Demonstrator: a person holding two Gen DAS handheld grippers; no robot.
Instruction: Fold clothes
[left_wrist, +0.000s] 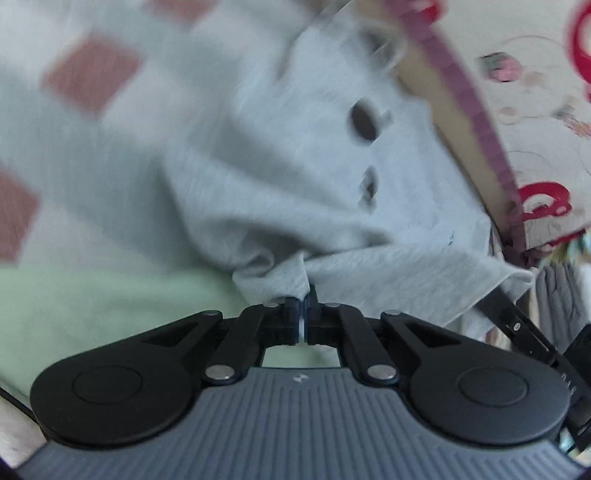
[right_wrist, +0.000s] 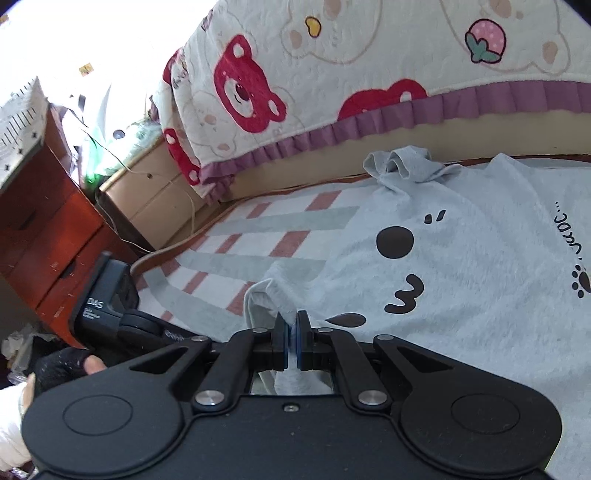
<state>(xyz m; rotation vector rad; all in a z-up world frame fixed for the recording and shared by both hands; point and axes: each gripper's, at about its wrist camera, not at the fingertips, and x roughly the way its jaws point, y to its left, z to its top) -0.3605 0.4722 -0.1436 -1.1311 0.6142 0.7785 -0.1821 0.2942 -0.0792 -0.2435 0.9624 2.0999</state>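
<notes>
Grey cotton, the T-shirt (right_wrist: 461, 258) lies on a checked mat (right_wrist: 258, 236) beside the bed, its edge pinched at six o'clock by both tongs. Right tongs (right_wrist: 291, 339) are clamped on a fold of the cloth; left tongs (left_wrist: 303, 314) likewise grip a bunched hem. Only the right view gives the print sharply: a black nose, a curled mouth, paw marks; its lettering cannot be read. At eleven o'clock hangs a bear-patterned quilt (right_wrist: 332, 74). At eight o'clock the other device reads "DAS".
</notes>
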